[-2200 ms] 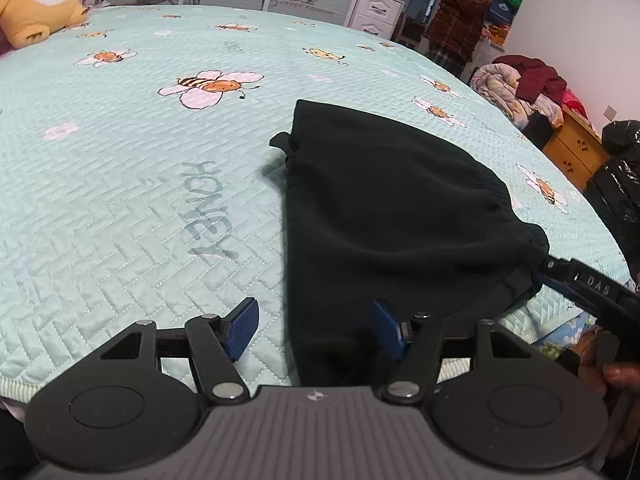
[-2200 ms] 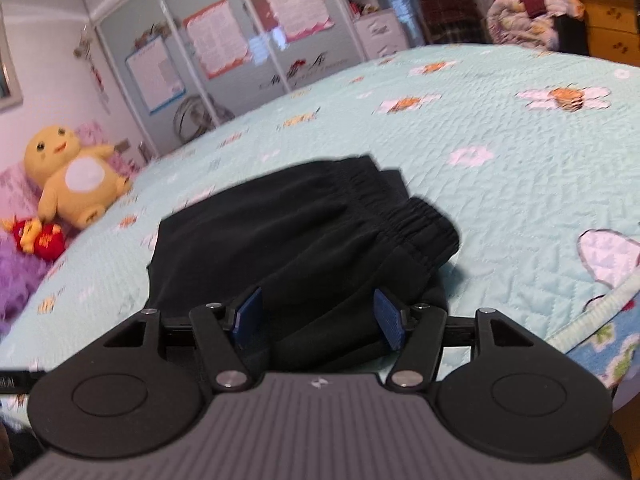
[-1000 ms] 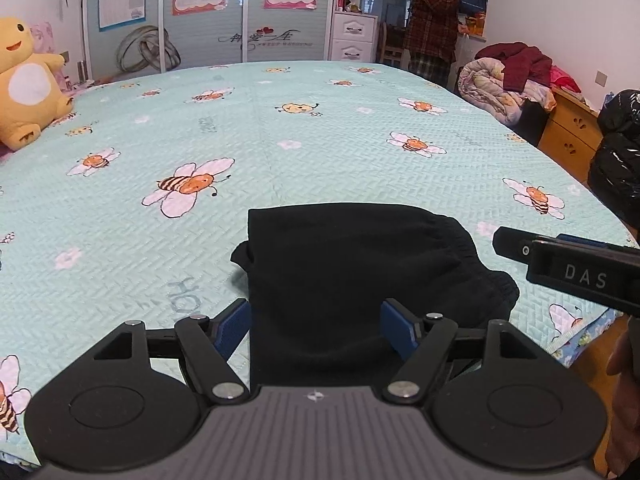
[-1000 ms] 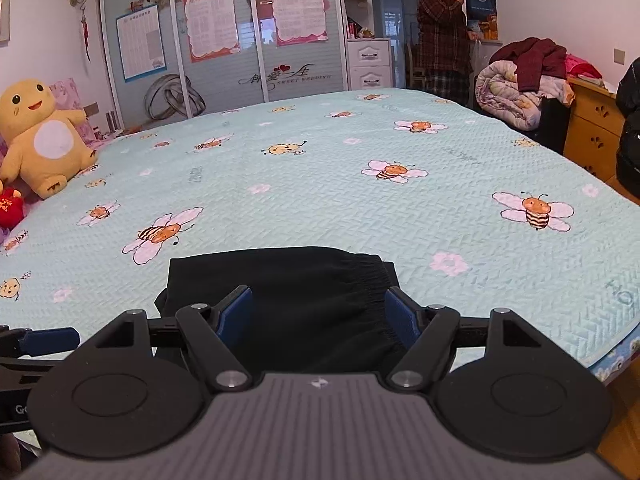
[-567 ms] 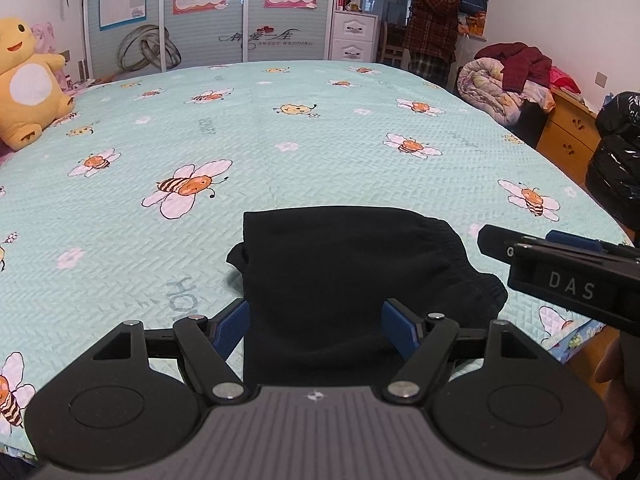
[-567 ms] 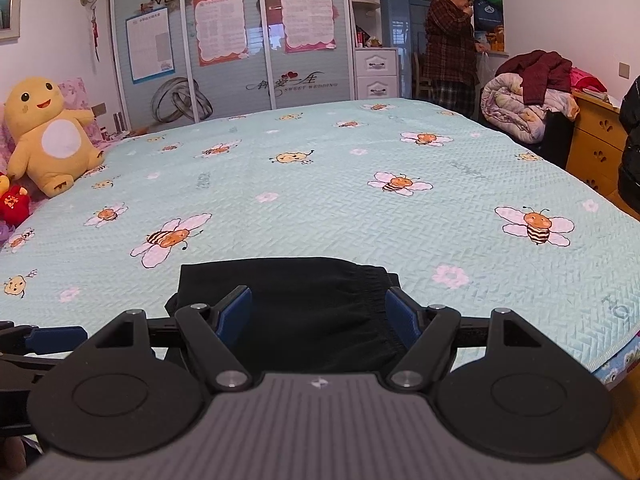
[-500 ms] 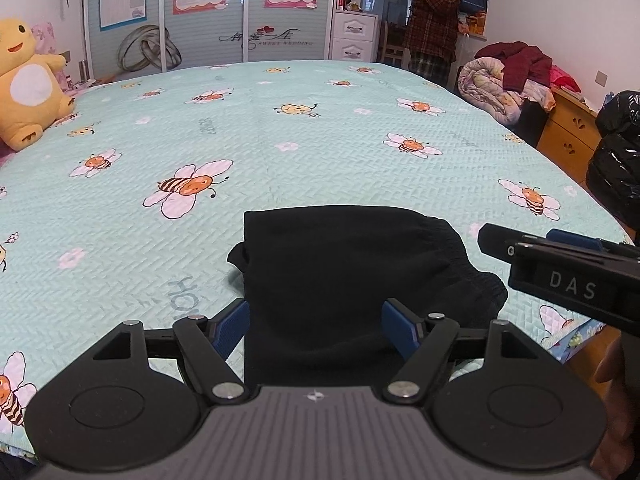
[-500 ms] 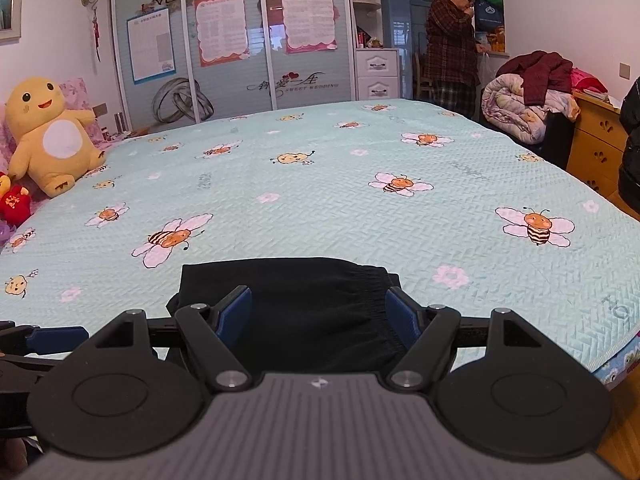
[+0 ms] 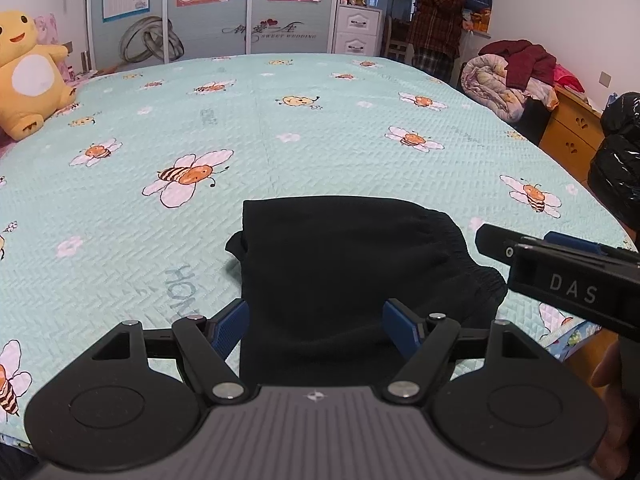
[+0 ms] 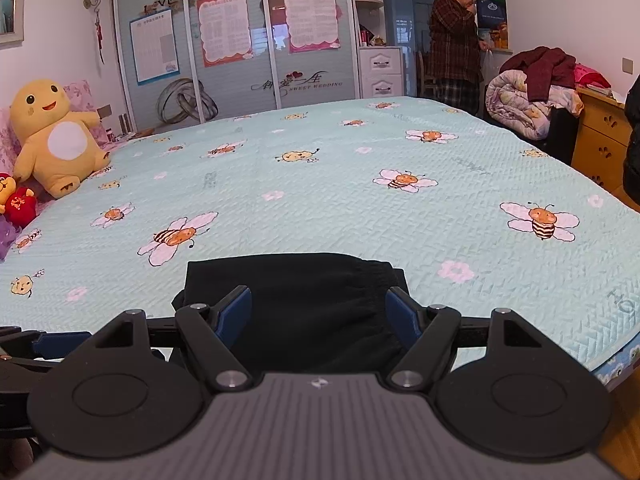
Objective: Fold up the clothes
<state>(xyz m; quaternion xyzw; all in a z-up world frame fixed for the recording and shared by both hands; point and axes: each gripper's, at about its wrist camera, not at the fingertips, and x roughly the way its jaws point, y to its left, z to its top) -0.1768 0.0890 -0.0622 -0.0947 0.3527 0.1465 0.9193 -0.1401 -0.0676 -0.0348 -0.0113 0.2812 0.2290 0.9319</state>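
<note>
A folded black garment is seen lying on the bed, close to its near edge, on a mint quilted cover printed with bees and flowers. The garment's gathered elastic band is turned toward the right side, and a small flap of cloth sticks out at its left edge. No basket, box or other container with contents is shown near it; a wooden dresser stands to the right of the bed with its drawers closed, and a heap of bedding and clothes is piled just beside it.

The left gripper is held level above the near part of the garment, its blue-padded fingers spread wide apart, with nothing between them; whether the pads touch the cloth cannot be told. The right gripper is held in the same level pose over the garment's near edge, its fingers likewise spread wide and empty. In the left wrist view, the right gripper is seen from the side at the right border, just beside the garment's banded end, and part of a hand is visible below it.

A yellow plush toy sits at the far left of the bed, and a person in a plaid shirt stands by the doorway beyond it.
</note>
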